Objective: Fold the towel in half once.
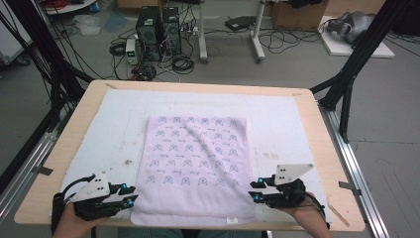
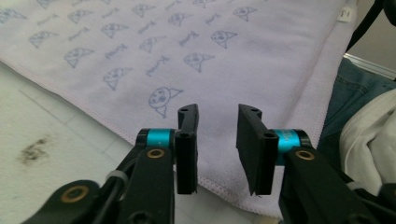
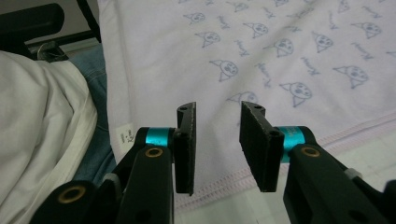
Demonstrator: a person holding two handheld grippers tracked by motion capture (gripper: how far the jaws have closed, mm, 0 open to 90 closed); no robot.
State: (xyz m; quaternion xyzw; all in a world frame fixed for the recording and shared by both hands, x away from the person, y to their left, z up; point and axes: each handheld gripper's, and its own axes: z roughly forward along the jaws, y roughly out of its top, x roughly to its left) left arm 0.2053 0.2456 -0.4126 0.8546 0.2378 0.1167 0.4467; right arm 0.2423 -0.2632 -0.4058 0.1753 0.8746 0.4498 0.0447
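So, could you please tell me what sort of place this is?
Probably a robotics lab or recording workspace: black desktop computer towers and tangled black cables on the grey floor, black frame struts around the wooden table.

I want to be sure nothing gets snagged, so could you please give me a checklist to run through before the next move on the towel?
1. Left gripper jaws open, nothing between them: ok.
2. Right gripper jaws open, nothing between them: ok.
3. Towel spread flat on the white mat: ok.
4. Grippers level at the towel's two near corners: ok.
5. Near hem fully on the table: not ok, it hangs over the edge.
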